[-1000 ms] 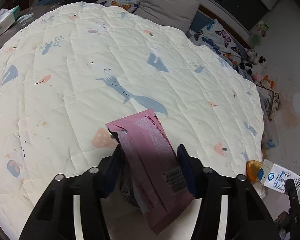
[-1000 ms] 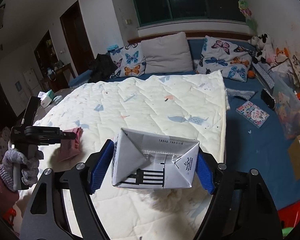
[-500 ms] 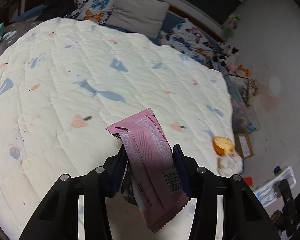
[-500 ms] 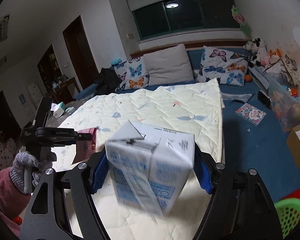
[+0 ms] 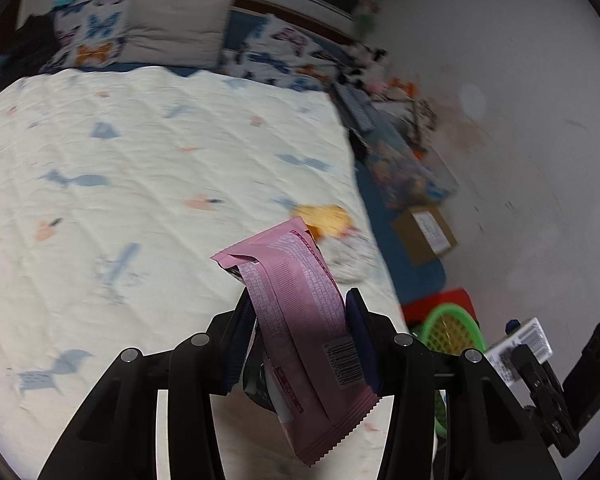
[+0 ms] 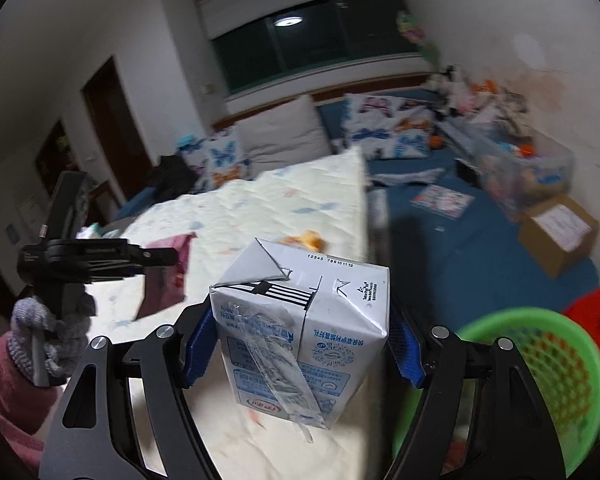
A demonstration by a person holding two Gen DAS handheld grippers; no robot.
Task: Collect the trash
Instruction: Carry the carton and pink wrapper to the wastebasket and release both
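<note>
My left gripper (image 5: 299, 303) is shut on a pink snack wrapper (image 5: 284, 264), which sticks up and hangs out below the pads, above the white quilt (image 5: 140, 160). My right gripper (image 6: 302, 322) is shut on a white and blue milk carton (image 6: 340, 292) with a flattened straw on its face. The right wrist view also catches the left gripper (image 6: 168, 258) with the pink wrapper (image 6: 166, 280), held by a gloved hand (image 6: 48, 320). A green mesh basket (image 6: 540, 360) stands on the floor at the bed's corner, low right of the carton. The basket (image 5: 452, 328) also shows right of the left gripper.
An orange-yellow scrap (image 5: 324, 216) and a crumpled white piece (image 5: 348, 256) lie near the quilt's right edge. A cardboard box (image 6: 556, 232), a red object (image 6: 596, 312) and toys along the wall fill the blue floor mat. Pillows line the headboard.
Both grippers have swung right along the bed, still holding their loads. The green basket has come into both views. The carton has turned so that its printed side faces the camera.
</note>
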